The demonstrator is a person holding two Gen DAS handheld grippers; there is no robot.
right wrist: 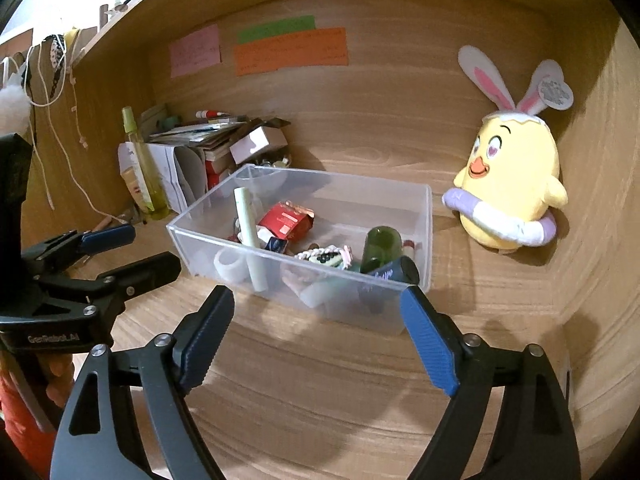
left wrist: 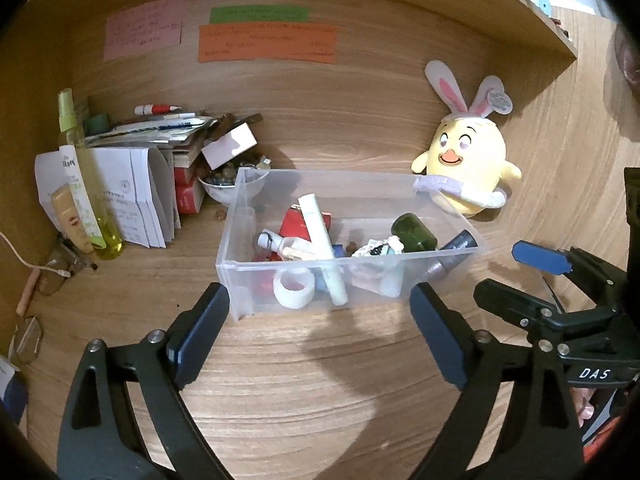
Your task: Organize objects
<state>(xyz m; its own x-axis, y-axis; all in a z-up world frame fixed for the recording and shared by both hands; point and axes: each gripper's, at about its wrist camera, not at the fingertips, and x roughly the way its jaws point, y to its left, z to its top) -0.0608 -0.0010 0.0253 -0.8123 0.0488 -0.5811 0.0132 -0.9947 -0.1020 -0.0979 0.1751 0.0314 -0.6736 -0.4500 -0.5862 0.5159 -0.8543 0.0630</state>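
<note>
Clear plastic bin (left wrist: pixel 248 240), cluttered inside

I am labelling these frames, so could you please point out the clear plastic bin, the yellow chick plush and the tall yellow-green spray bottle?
clear plastic bin (left wrist: pixel 240 216), left wrist view, left wall
yellow chick plush (right wrist: pixel 516 168), right wrist view, belly
tall yellow-green spray bottle (left wrist: pixel 86 168), left wrist view, body

Bare desk (right wrist: pixel 320 380) before the clear bin (right wrist: pixel 304 298); paper pile (left wrist: pixel 132 196) left, plush chick (right wrist: pixel 512 188) right; shelf overhead seemingly limits height

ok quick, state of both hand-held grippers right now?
Left hand-held gripper: open, holding nothing, just short of the clear plastic bin.
Right hand-held gripper: open, holding nothing, at the bin's near edge.
</note>
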